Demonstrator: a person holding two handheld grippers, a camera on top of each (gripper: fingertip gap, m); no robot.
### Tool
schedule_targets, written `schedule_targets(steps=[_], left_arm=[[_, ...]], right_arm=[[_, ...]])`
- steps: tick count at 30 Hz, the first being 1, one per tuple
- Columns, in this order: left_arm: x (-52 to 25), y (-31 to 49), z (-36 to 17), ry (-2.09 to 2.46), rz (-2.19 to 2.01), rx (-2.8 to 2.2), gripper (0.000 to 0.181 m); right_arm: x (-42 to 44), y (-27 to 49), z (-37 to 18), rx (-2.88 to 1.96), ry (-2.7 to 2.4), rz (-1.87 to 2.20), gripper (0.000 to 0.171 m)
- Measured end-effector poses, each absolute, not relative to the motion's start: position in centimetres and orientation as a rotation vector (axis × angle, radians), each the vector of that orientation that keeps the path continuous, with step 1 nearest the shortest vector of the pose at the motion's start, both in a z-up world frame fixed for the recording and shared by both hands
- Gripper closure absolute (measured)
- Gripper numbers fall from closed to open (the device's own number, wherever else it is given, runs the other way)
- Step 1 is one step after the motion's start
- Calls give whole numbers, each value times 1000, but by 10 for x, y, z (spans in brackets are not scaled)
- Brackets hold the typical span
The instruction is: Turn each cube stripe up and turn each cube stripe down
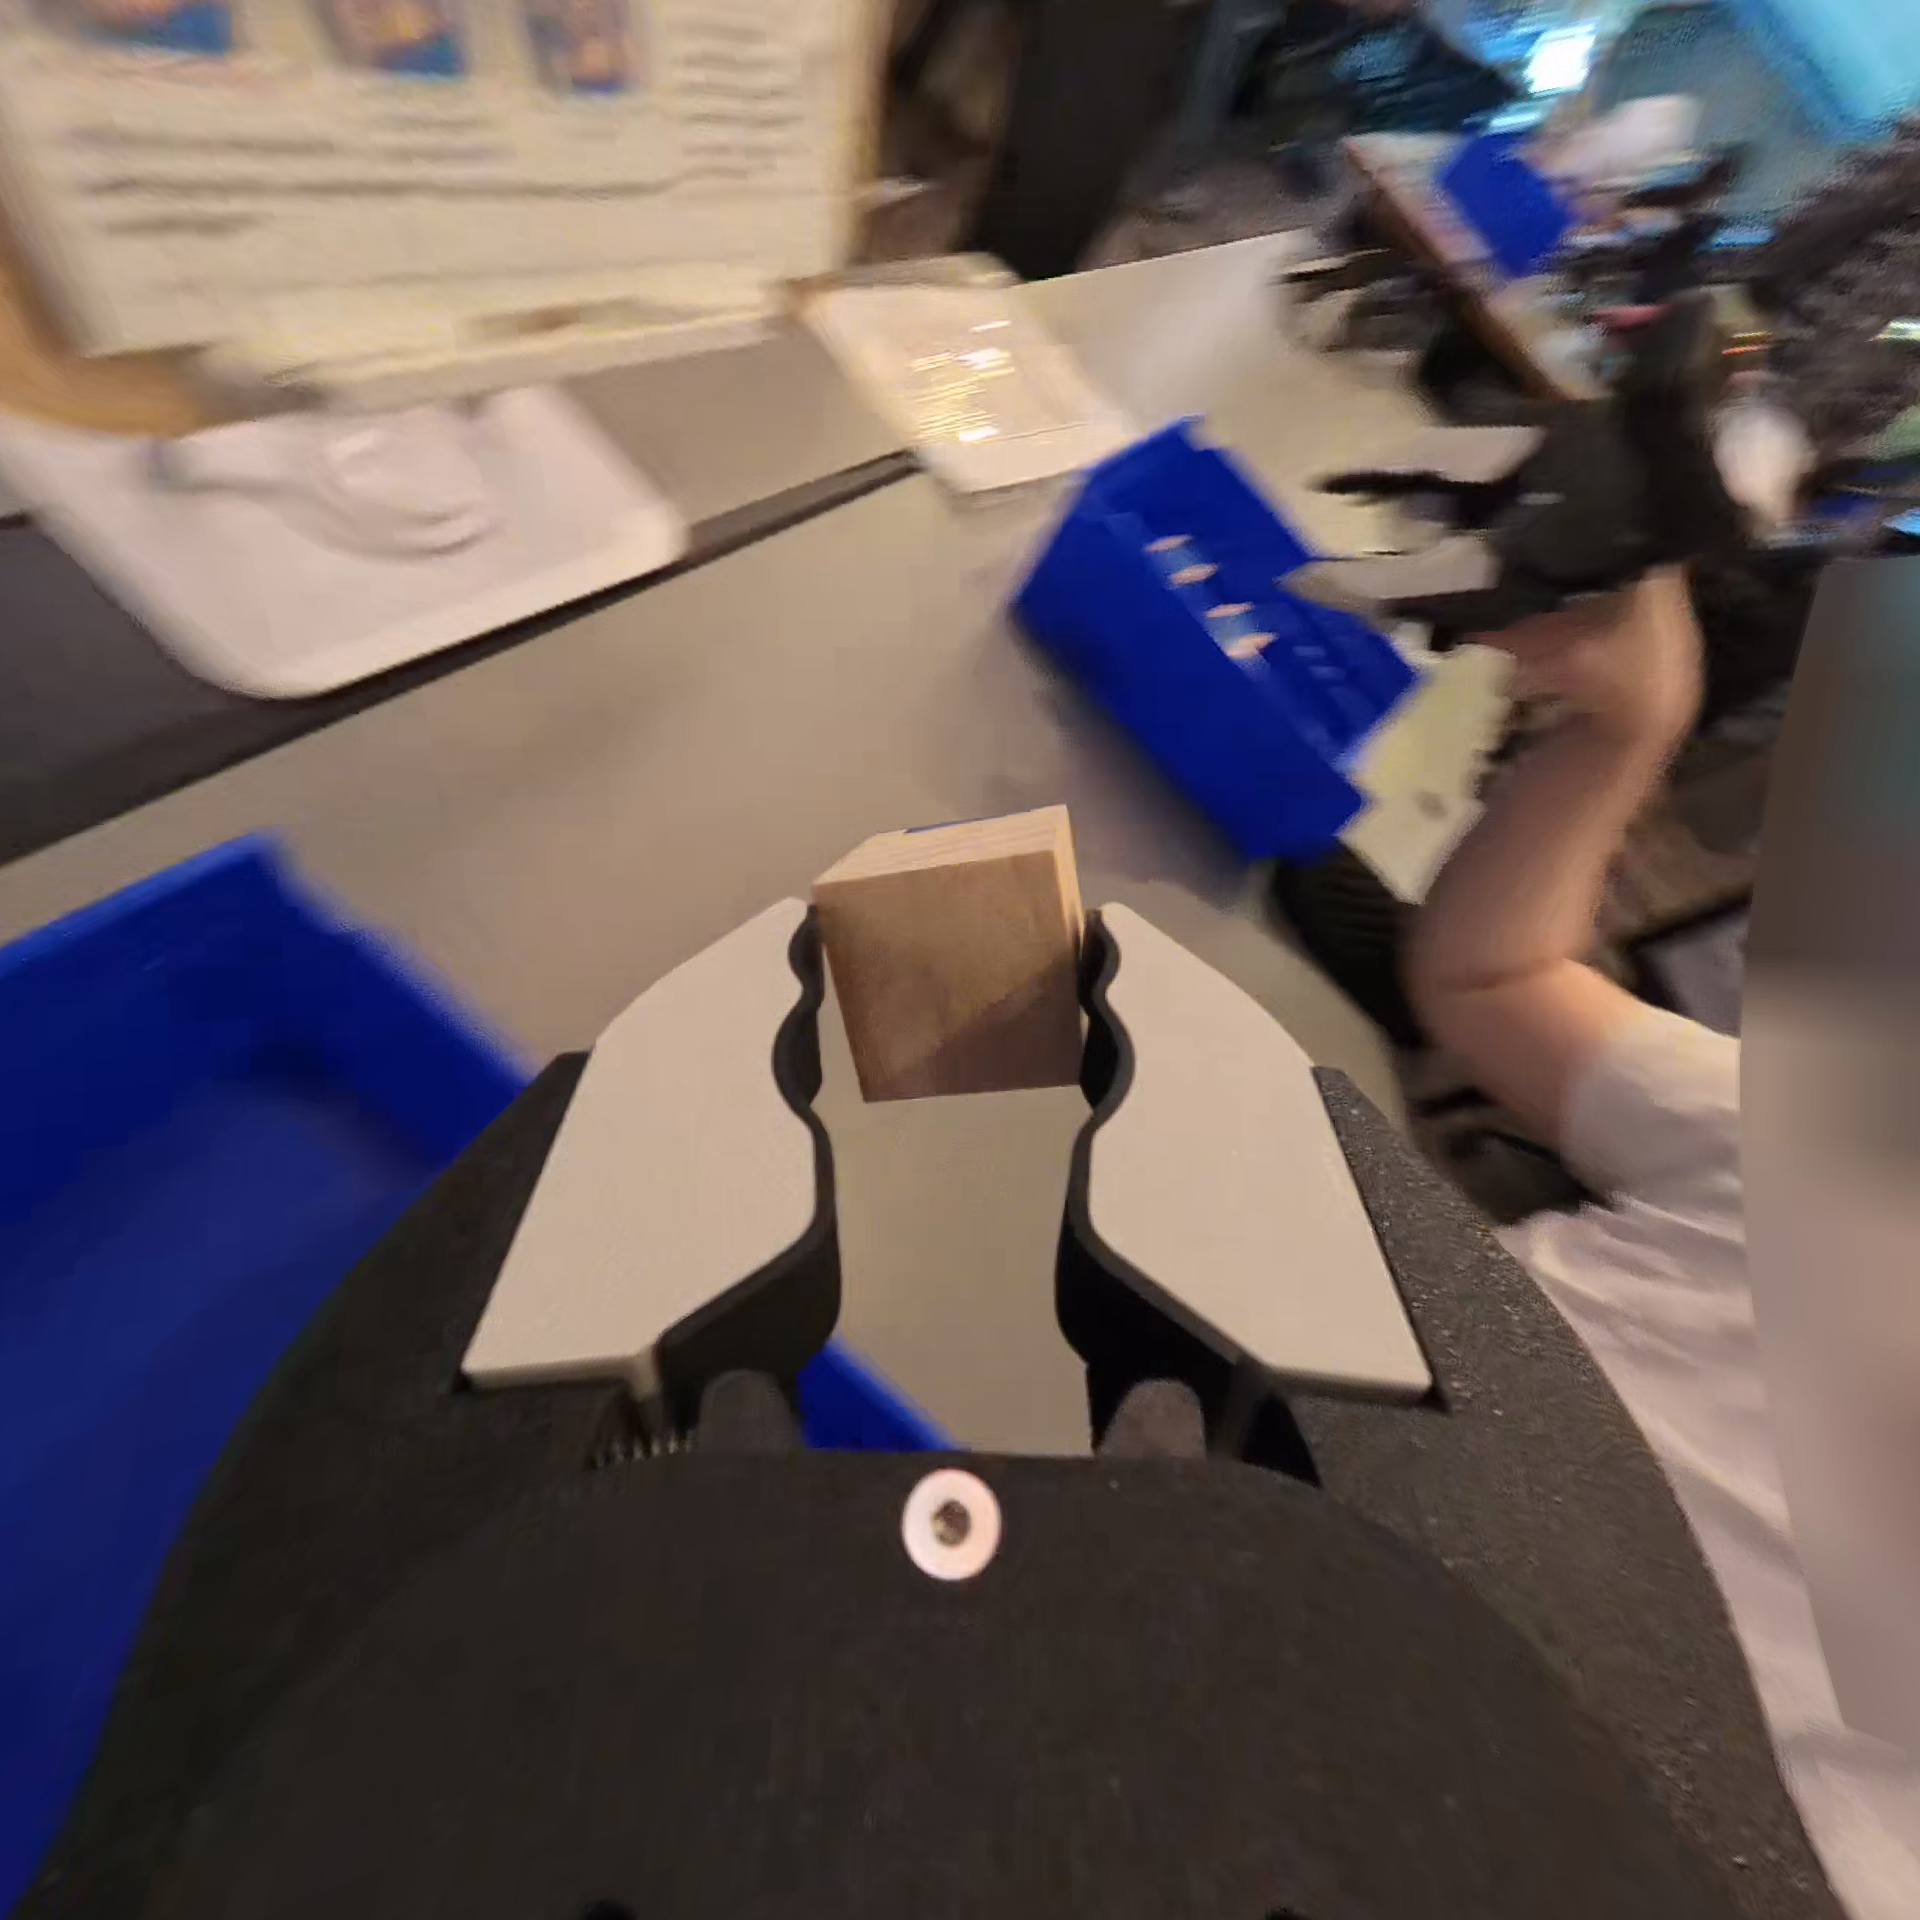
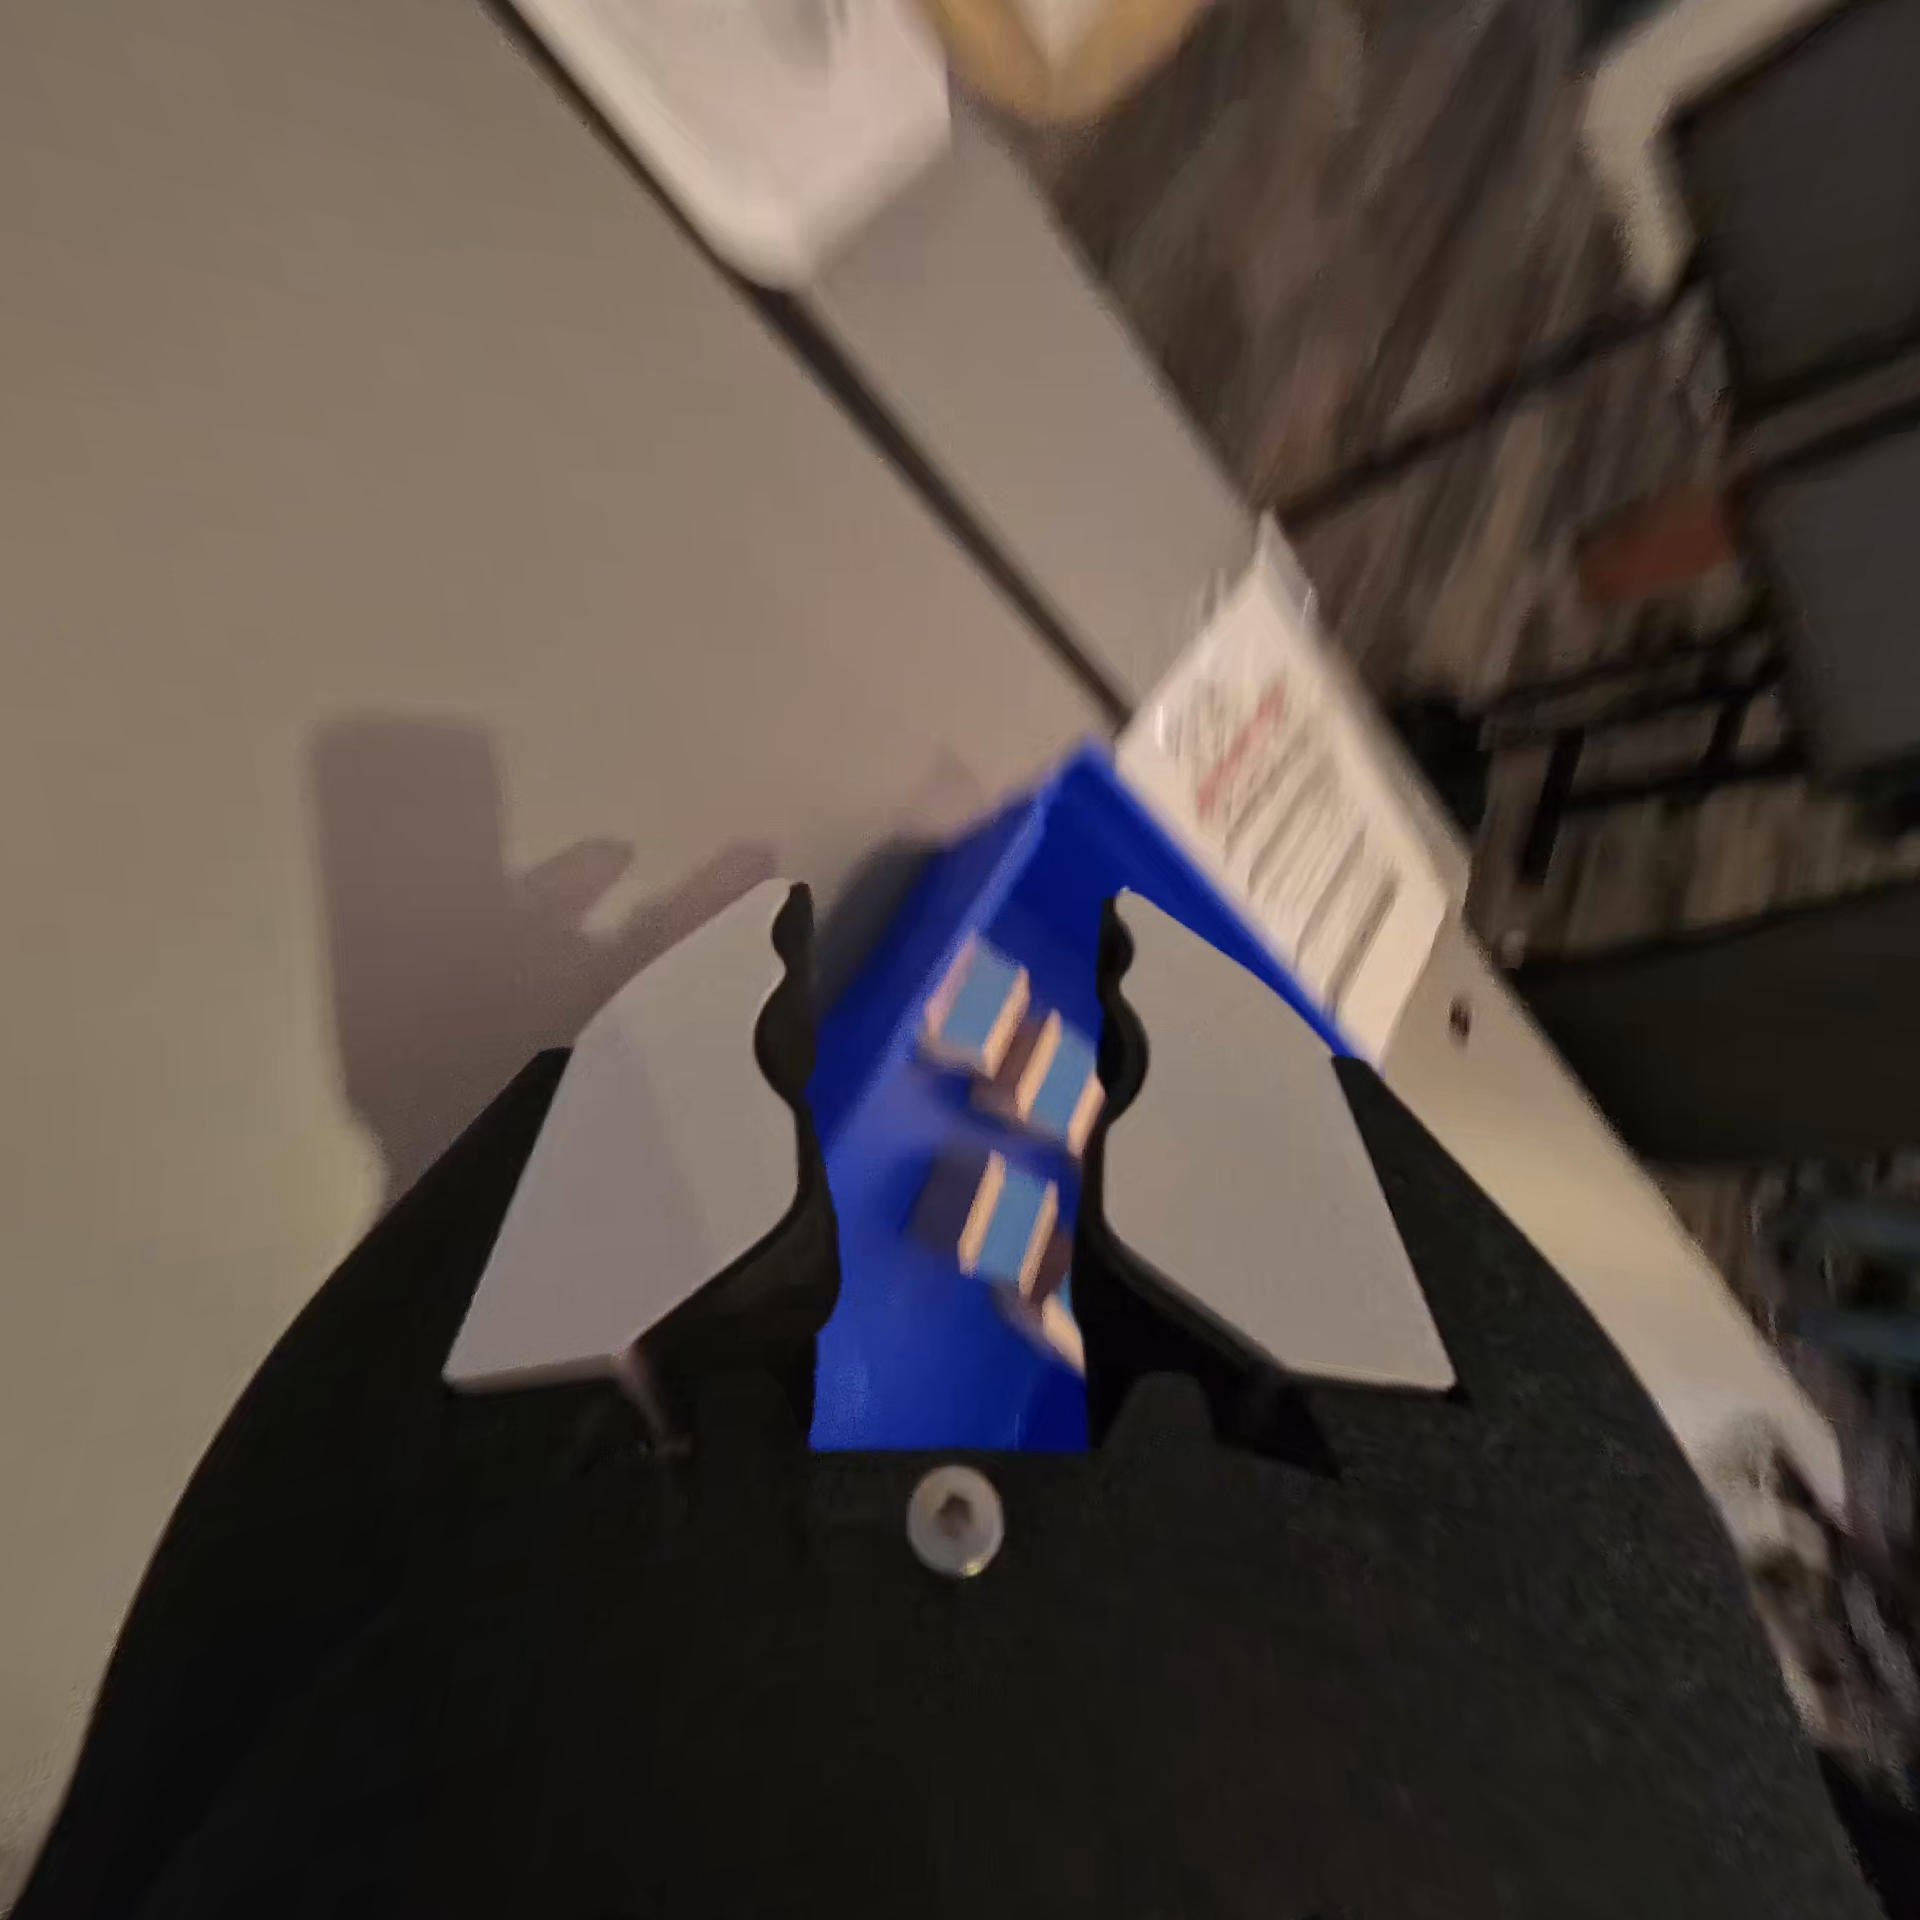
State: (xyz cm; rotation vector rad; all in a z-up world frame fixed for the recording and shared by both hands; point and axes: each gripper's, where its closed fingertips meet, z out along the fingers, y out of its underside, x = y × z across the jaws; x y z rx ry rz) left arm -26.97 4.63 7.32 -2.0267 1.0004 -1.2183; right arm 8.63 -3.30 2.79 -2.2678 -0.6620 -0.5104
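In my left wrist view, my left gripper (image 1: 951,966) has its jaws clamped on one wooden cube (image 1: 956,961), pinched by two opposite flat sides and held above the grey table (image 1: 644,790). A thin strip of blue shows along the cube's far top edge, so I judge the stripe faces up and away from me. The cube looks like solid light wood: stiff, not fragile, light enough for a modest squeeze, but with smooth faces that could pivot between my ridged pads, so opposite faces near the middle are the right place to hold it. I count one cube in my jaws, one blue bin (image 1: 187,1091) close at my left, and a second blue bin (image 1: 1205,665) farther right, tilted, with a row of about four blurred cubes inside. In my right wrist view, my right gripper (image 2: 951,977) has its jaws apart and holds nothing; it hangs over that tilted bin (image 2: 914,1351), where I make out roughly five cubes (image 2: 997,1216) with blue stripes up, though blur makes the count uncertain.
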Motion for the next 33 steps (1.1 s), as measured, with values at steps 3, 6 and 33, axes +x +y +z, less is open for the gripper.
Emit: schedule_targets(steps=[3,6,33], left_arm=[[-228,4,99,1138,-1481,-1832,134],[-195,-28,105,1228,-1677,-1744,135],[-155,-75,93,1483,-1746,-1653,142]], right_arm=[[-19,-24,65,-1828,-896,-198,100],[-101,-46,85,-1475,-1016,35,98],[-115,-58,101,-1305,-996,-58,122]])
